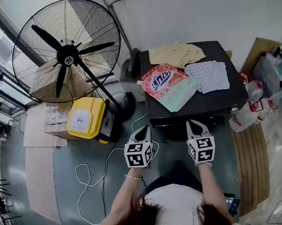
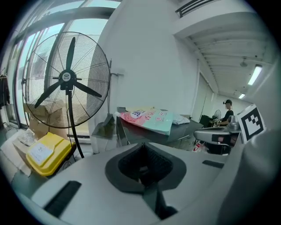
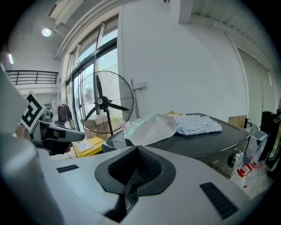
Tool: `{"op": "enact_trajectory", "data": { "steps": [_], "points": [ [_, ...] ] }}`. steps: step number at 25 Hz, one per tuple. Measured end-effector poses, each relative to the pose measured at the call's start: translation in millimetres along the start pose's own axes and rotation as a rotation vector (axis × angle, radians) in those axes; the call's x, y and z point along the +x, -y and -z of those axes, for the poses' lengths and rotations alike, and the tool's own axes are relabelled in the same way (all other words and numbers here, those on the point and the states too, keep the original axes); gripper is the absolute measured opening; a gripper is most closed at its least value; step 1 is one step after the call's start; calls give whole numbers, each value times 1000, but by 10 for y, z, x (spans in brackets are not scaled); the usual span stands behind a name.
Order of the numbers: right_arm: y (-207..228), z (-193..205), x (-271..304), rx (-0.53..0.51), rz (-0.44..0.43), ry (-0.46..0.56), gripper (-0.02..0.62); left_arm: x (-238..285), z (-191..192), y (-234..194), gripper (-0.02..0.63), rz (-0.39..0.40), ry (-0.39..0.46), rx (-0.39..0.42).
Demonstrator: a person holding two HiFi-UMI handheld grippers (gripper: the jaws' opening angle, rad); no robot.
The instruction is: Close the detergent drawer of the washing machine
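Left claw [image 1: 143, 130] and right claw [image 1: 194, 125] are both pressed together on nothing, held side by side just short of the washing machine [image 1: 220, 99], whose front faces them. The detergent drawer itself cannot be made out; with the knob [image 3: 237, 157] at the front's right, it likely sits left, nearer the left claw

Nothing here reads clearly. The pink and mint detergent bag [image 1: 169, 86] on top of the washing machine [image 1: 220, 99] carries bold blue characters in an orange roundel, too blurred to spell out. The yellow case [image 1: 85, 117] on the floor has a white label with print too small to read. The left hand-held gripper [image 1: 144, 129] and the right hand-held gripper [image 1: 196, 126] show only black-and-white square markers
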State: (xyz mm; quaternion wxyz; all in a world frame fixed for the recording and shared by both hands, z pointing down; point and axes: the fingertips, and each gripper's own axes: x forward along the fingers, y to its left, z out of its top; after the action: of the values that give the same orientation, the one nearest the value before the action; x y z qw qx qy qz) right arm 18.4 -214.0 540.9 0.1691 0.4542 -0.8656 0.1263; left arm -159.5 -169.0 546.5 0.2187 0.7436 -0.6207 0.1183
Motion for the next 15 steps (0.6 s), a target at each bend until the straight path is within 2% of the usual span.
{"op": "enact_trajectory", "data": {
  "steps": [6, 15],
  "points": [
    [-240, -282, -239, -21, -5, 85, 26, -324, -231, 1, 20, 24, 64, 7],
    [-556, -681, -669, -87, 3, 172, 26, -759, -575, 165, 18, 94, 175, 96]
  ]
}}
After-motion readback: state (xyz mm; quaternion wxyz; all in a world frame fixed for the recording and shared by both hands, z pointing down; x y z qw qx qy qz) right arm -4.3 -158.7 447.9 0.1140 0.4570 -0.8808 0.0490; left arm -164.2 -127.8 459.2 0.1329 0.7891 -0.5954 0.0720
